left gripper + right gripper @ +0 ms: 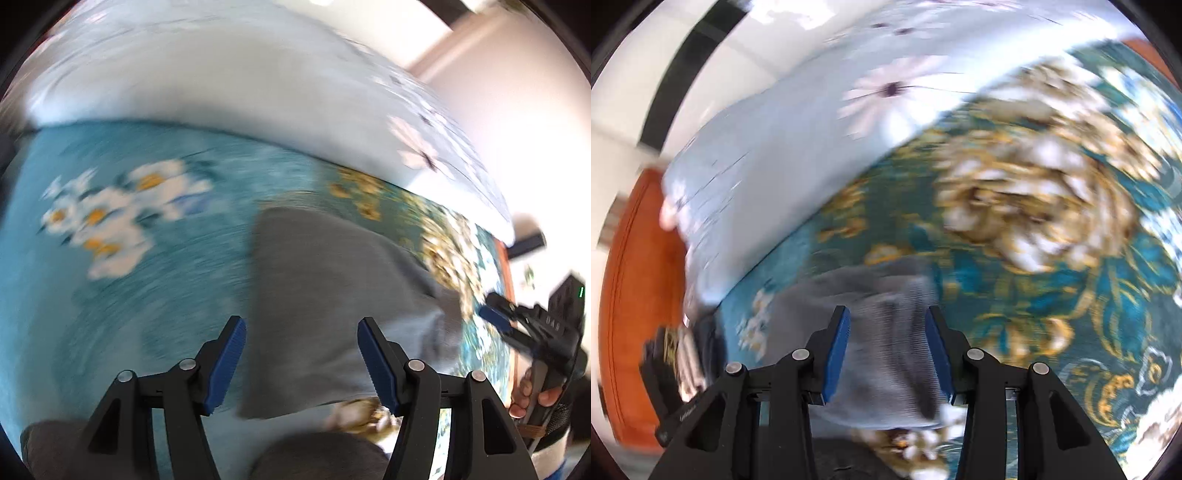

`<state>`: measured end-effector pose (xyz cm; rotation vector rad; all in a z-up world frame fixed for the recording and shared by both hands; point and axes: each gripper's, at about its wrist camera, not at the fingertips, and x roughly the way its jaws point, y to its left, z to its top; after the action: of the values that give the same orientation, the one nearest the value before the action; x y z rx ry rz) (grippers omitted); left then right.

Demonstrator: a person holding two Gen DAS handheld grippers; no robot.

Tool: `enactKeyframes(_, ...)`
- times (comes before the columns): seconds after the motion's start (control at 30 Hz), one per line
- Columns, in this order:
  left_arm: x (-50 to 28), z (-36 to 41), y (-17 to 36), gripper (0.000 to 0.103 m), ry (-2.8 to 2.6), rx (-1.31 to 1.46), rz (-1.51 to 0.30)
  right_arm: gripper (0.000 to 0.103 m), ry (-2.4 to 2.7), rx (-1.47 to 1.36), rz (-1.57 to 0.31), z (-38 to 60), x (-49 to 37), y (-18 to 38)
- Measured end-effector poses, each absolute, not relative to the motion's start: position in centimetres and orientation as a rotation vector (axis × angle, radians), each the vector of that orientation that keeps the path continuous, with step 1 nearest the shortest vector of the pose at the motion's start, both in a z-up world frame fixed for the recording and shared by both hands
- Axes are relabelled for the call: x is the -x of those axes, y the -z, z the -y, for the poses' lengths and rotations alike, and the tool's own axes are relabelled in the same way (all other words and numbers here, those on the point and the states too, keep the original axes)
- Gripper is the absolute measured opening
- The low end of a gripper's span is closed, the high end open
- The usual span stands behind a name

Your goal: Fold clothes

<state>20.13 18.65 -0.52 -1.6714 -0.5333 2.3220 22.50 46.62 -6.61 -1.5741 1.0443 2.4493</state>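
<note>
A grey folded garment lies flat on a teal flowered bedspread. My left gripper is open and empty, its blue pads hovering over the garment's near part. In the right wrist view the same grey garment lies under my right gripper, which is open and empty above it. The right gripper also shows at the right edge of the left wrist view, held in a hand. Both views are blurred by motion.
A pale blue pillow or quilt with pink daisies lies along the far side of the bed. An orange-brown wooden bed frame runs at the left. White walls stand behind. More grey cloth shows at the bottom edge.
</note>
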Motion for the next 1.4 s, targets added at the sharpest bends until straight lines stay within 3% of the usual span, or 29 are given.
enactKeyframes(0.17,-20.4,-21.3,1.9,0.067,-2.221,1.678,0.395,0.044,-2.614,1.818,-0.856,-39.2,-20.9,7.8)
enactKeyframes(0.27,-20.8,-20.8,3.8,0.067,-2.184,1.733,0.399,0.044,-2.575,1.813,-0.729,-39.0,-21.5,9.2)
enactKeyframes(0.37,-20.5,-20.0,5.7,0.067,-2.144,1.781,0.468,0.044,-2.485,1.772,-0.799,-41.3,-21.9,10.9)
enactKeyframes(0.53,-19.8,-20.4,7.2,0.067,-2.124,1.825,0.408,0.044,-2.409,1.770,-0.914,-42.4,-21.8,13.6)
enactKeyframes(0.73,-20.1,-20.9,6.9,0.068,-2.124,1.835,0.374,0.046,-2.386,1.796,-0.901,-42.0,-21.9,13.9)
enactKeyframes(0.87,-20.7,-20.7,4.6,0.069,-2.156,1.768,0.368,0.057,-2.422,1.818,-0.879,-41.5,-22.1,12.4)
enactKeyframes(1.17,-16.7,-22.2,4.9,0.070,-2.204,1.751,0.238,0.057,-2.511,1.749,-0.687,-40.6,-19.7,9.2)
enactKeyframes(1.4,-15.4,-21.8,7.5,0.073,-2.188,1.799,0.259,0.057,-2.425,1.816,-0.681,-41.4,-17.1,12.8)
